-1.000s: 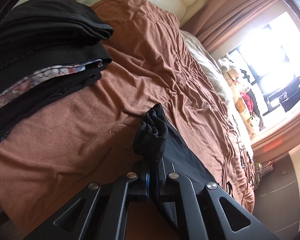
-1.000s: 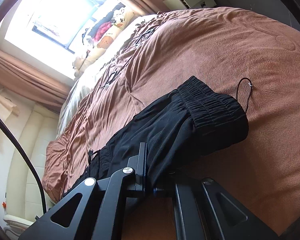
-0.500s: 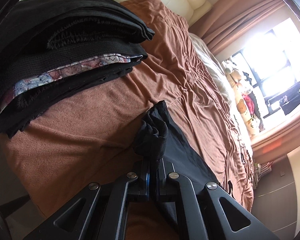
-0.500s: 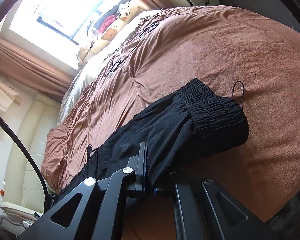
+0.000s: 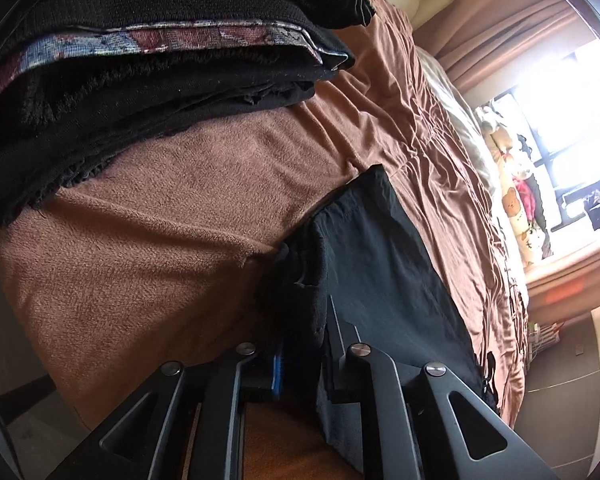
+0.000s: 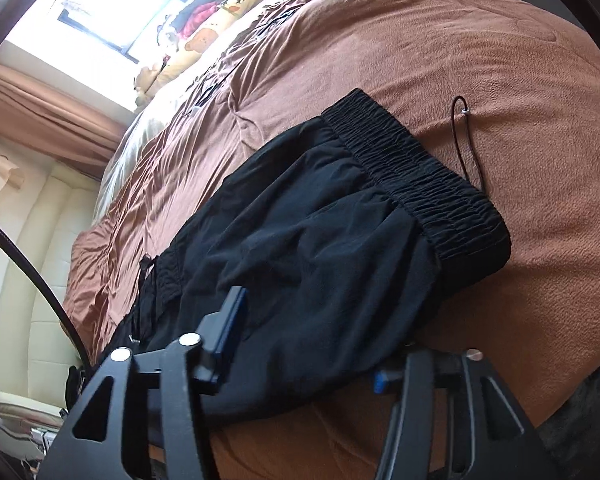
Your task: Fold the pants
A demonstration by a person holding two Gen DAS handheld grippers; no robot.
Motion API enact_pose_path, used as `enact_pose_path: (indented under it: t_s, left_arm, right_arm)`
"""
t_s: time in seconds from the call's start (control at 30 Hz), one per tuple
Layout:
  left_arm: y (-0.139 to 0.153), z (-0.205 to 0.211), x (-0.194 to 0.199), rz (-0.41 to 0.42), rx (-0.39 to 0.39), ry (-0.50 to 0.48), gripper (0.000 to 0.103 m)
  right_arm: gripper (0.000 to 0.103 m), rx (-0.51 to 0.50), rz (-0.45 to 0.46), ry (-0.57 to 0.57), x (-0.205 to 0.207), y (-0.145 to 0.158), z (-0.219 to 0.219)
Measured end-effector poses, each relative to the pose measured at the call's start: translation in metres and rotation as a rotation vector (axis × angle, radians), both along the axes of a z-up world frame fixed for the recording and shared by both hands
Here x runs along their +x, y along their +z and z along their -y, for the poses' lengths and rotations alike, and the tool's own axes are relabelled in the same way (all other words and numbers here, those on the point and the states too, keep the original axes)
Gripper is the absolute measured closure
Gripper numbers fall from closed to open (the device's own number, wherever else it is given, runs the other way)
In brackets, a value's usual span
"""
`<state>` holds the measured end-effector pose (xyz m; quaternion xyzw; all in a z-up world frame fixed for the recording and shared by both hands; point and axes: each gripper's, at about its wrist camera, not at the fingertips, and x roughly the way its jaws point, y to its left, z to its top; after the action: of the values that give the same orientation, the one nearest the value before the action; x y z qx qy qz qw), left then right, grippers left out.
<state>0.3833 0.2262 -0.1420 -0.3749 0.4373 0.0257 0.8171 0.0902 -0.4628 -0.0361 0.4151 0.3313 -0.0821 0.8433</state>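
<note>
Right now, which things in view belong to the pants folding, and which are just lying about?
Part of the job:
black pants
left gripper
right gripper

Just lying about:
stack of folded dark clothes
brown blanket
stuffed toys by the window
curtain

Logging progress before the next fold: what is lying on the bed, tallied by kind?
Loose black pants with an elastic waistband: 1
Stack of folded dark garments: 1
Brown fleece blanket underneath both: 1
Total: 3
</note>
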Motion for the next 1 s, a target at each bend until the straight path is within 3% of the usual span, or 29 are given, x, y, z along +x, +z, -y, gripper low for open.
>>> enact_pose_path:
  t_s: [0.03,0.13,0.4,0.57,1.0]
  left_arm:
    - [0.0,0.0,-0.001,0.003,-0.002,-0.001,0.077]
    - [-0.001,0.001,-0.006,0.011,-0.002,-0.012,0.071]
    - [-0.006,0.008,-0.019,0.018,-0.009,-0.051,0.071]
    - [-0.01,0.012,-0.021,0.018,-0.014,-0.069,0.071]
    - [-0.018,0.009,-0.029,0.021,-0.025,-0.076,0.071]
  right_arm:
    - [0.036,-0.016,0.001,0.007,-0.002,0.002,-0.006]
    - [0.036,-0.036,0.003,0.053,-0.007,0.004,-0.023]
    - [0.036,-0.023,0.005,0.238,-0.012,-0.003,-0.076]
    - [0.055,0.013,0.003,0.352,-0.004,-0.013,-0.115]
    - [0.077,0.066,-0.058,0.502,0.042,-0.042,-0.169]
